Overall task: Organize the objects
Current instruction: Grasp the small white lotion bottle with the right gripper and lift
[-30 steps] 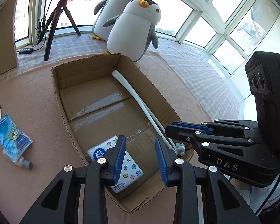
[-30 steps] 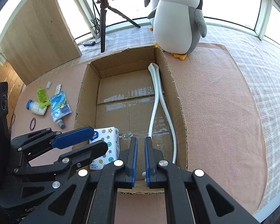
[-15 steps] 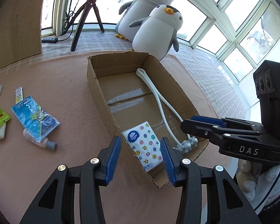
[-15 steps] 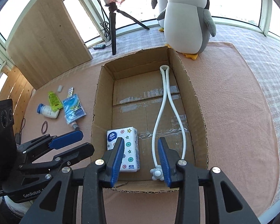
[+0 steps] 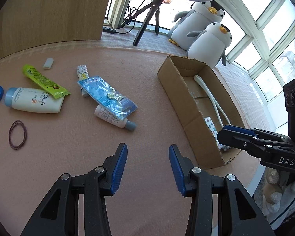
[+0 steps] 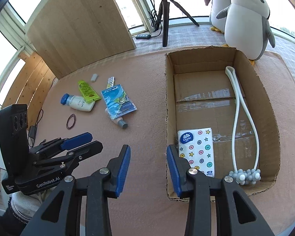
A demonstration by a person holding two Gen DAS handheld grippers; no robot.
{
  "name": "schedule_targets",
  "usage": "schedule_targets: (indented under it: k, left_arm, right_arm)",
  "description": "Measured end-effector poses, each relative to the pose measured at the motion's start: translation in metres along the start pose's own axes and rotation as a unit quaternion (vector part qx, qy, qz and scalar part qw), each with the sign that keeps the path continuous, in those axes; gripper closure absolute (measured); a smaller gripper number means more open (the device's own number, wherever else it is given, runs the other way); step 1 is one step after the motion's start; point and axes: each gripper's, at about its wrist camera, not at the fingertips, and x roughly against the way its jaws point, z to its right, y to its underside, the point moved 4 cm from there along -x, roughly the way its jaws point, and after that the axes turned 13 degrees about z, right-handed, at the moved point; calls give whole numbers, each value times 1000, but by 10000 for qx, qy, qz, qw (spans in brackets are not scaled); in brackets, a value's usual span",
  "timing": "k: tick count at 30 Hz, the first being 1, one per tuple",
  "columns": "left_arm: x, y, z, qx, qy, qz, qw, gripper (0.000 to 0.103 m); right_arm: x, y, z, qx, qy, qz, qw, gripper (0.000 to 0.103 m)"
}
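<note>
Left gripper (image 5: 148, 155): wide open, empty, above bare table (image 5: 92, 147).
Right gripper (image 6: 148, 157): wide open, empty, at cardboard box (image 6: 169, 102) near-left corner.
Box contents: tissue pack (image 6: 197, 150), white massager (image 6: 237, 118).
Loose farther left: blue pouch (image 5: 106, 96), sunscreen bottle (image 5: 33, 100), green tube (image 5: 43, 81).

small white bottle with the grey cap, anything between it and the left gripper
Nothing visible does. The left gripper is open over bare pink mat, short of the small white bottle with the grey cap. A blue plastic packet overlaps only its far end.
</note>
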Motion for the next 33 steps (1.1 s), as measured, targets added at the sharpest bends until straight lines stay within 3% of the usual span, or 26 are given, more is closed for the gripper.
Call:
schedule_targets:
  k: [3, 6, 15, 23, 33]
  left_arm:
    - [12, 5, -35, 181, -179, -10, 9997, 56]
    - [22, 9, -70, 365, -369, -4, 9987, 56]
    - [46, 15, -148, 633, -779, 23, 9949, 56]
    - [55, 16, -189, 770, -975, -24, 9922, 56]
    - [57, 16, -209, 903, -1005, -42, 9908, 56]
  right_arm:
    - [-13, 4, -18, 39, -93, -120, 9999, 65]
    - [-28, 7, -36, 88, -217, -230, 9995, 56]
    - [-95, 0, -60, 268, -63, -512, 9983, 55]
    - [-139, -3, -64, 449, 174, -641, 9968, 55]
    - [-159, -14, -81, 589, 199, -492, 9968, 56]
